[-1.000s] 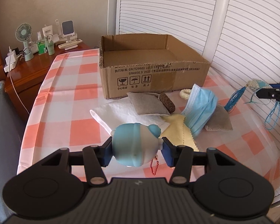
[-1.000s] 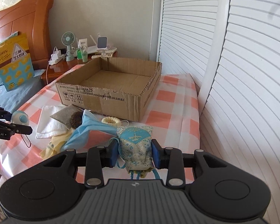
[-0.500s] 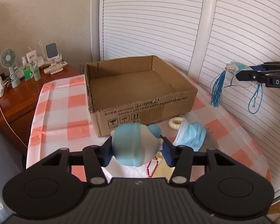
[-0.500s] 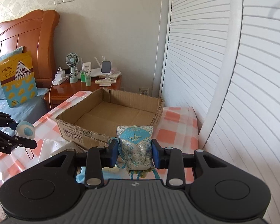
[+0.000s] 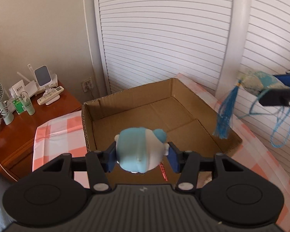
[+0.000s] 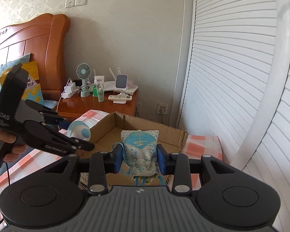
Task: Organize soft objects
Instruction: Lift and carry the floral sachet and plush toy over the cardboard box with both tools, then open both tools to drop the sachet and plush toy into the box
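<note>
Left wrist view: the left gripper (image 5: 141, 154) has its jaws clamped on a blue-and-white plush toy (image 5: 140, 150), held in the air above the open cardboard box (image 5: 164, 119) on the checkered table (image 5: 54, 135). Off the box's right side, the right gripper (image 6: 140, 157) pinches an embroidered blue sachet (image 6: 140, 150), its tassel (image 5: 224, 119) dangling over the box's right wall.

1 cardboard box (image 5: 183, 114) | 1 plush toy (image 5: 140, 150) | 1 sachet (image 6: 140, 150) (tasselled) | 1 fan (image 6: 84, 79)
</note>
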`<action>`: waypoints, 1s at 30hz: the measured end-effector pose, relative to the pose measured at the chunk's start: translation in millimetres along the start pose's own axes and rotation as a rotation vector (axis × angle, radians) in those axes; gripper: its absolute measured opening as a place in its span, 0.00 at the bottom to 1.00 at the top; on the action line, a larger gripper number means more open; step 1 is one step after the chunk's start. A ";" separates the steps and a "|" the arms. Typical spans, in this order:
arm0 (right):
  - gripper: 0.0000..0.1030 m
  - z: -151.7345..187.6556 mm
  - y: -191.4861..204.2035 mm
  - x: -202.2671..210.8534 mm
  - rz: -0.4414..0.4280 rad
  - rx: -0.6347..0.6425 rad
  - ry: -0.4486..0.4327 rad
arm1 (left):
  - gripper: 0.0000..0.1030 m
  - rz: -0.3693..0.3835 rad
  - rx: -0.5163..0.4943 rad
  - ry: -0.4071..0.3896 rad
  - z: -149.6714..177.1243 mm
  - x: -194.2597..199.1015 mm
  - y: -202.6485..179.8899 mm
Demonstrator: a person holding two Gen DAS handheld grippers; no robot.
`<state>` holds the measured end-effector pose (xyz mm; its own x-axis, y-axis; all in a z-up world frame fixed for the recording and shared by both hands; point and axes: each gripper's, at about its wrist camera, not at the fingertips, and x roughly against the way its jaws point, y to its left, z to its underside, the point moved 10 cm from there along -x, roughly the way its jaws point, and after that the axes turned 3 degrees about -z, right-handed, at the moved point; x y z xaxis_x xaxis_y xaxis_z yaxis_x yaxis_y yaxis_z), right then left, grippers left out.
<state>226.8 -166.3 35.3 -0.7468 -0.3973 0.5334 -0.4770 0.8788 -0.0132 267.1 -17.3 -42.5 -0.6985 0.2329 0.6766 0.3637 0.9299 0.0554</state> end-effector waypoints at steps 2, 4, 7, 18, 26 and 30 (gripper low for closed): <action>0.39 -0.8 -1.8 -8.5 0.006 0.007 0.009 | 0.52 -0.022 0.018 0.009 -10.6 -18.7 7.6; 0.39 -0.7 -3.5 -17.3 0.018 0.011 0.022 | 0.60 -0.026 0.038 0.017 -20.3 -37.7 15.0; 0.39 -0.7 -5.9 -30.6 0.016 -0.002 0.045 | 0.82 -0.061 0.058 0.008 -28.9 -61.7 27.4; 0.39 -12.5 -4.5 -91.8 -0.059 -0.083 0.141 | 0.90 -0.067 0.081 0.019 -4.5 -21.4 35.4; 0.39 -20.1 -9.1 -161.0 -0.058 -0.237 0.263 | 0.92 -0.025 0.062 -0.015 35.3 39.0 28.6; 0.39 -24.8 -10.3 -184.3 -0.030 -0.269 0.286 | 0.92 -0.021 0.073 -0.024 47.6 49.4 29.8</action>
<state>380.9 -95.6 -41.9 -0.5570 -0.3681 0.7445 -0.3302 0.9207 0.2081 214.1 35.5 -42.4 -0.7205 0.2192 0.6579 0.3034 0.9527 0.0148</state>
